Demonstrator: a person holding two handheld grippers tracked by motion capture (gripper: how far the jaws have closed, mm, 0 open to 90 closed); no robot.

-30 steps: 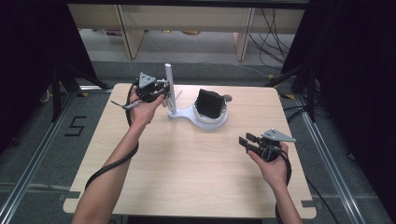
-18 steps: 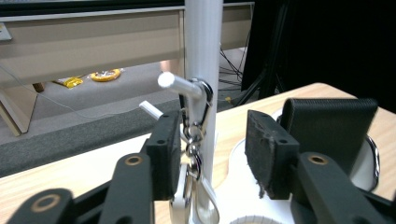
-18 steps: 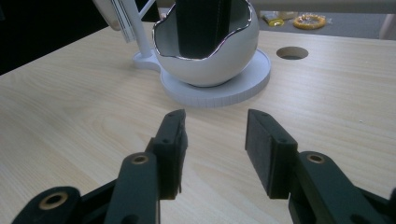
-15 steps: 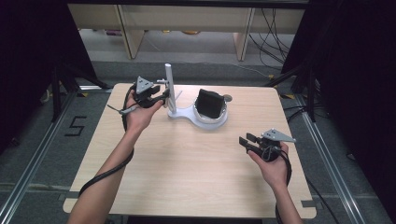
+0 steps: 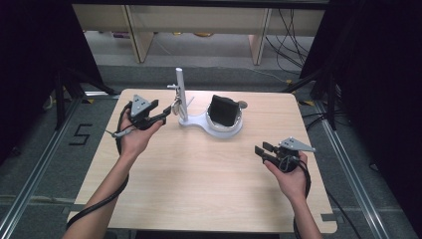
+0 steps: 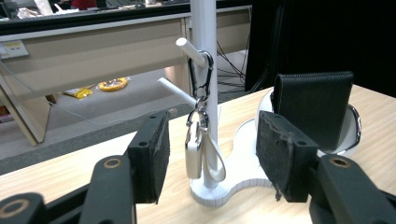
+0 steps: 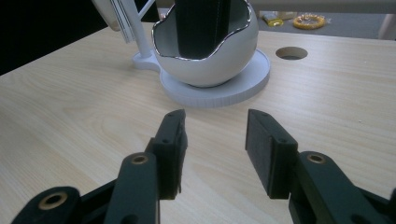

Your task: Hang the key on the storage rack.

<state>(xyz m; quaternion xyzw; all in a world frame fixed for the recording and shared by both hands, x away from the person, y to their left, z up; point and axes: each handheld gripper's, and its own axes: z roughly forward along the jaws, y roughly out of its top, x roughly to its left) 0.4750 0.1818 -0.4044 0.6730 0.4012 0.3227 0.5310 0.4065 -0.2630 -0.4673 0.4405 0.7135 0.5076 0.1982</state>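
1. Table (image 5: 199,199): white stand (image 5: 180,97) near the far edge, keyring (image 6: 196,140) hanging from its peg.
2. Left gripper (image 5: 164,113): level, aimed at keyring, jaws just been opening, nothing gripped.
3. Right gripper (image 5: 262,152): low, jaws apart, empty.

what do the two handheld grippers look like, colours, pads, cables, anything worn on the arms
Both the left gripper and right gripper are black, each topped by a grey three-cornered plate, with brass-coloured pivot rings and dark, worn pads. A black cable trails from each. The forearms are bare, no sleeves.
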